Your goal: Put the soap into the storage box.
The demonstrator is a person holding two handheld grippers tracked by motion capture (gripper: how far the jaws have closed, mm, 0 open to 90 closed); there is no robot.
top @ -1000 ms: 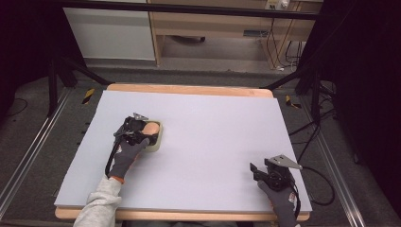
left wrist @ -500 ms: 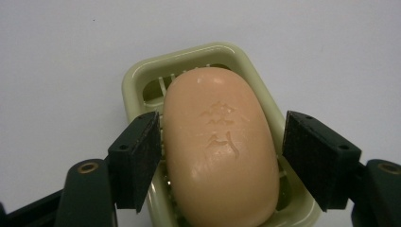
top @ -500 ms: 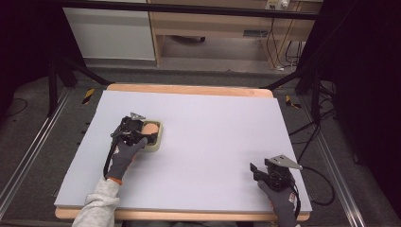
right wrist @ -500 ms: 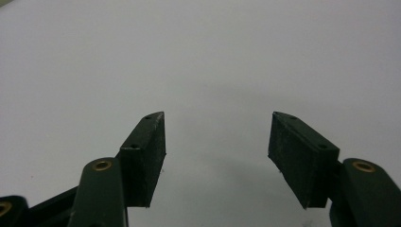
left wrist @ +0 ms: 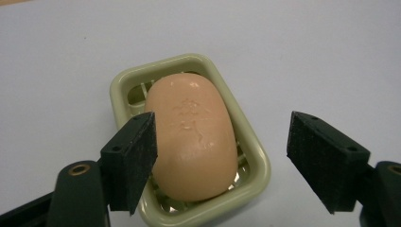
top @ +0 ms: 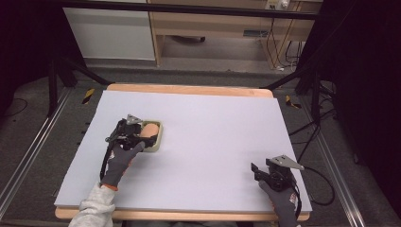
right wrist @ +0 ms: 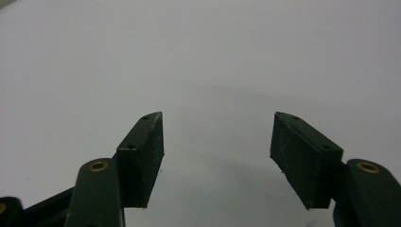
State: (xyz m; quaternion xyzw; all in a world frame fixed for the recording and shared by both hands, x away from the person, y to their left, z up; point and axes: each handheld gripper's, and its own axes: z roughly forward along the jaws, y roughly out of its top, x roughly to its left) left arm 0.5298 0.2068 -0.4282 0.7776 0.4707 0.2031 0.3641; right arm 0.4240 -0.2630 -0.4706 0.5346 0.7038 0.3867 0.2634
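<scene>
Straddling soap (left wrist: 194,137) in dish (left wrist: 250,142), left gripper (left wrist: 222,156) stood wide; soap judged slippery, grip long sides. Right gripper (right wrist: 217,151) wide, empty.

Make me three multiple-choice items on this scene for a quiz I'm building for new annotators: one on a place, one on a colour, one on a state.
1. Where does the soap lie?
A. Bare on the table
B. In the soap dish
C. Between the right gripper's jaws

2. What colour is the soap dish?
A. Pale green
B. Bright red
C. Black

3. How do the jaws of the left gripper stand?
A. Shut on the soap
B. Shut on nothing
C. Open, one to each side of the soap's near end

Answers:
1. B, since the left gripper view shows the peach bar resting inside the dish's rim.
2. A, since the dish's rim and walls show pale green against the white table.
3. C, since a wide gap shows between the jaws; whether the left one touches the soap is unclear. The right gripper is likewise open over bare table.
</scene>
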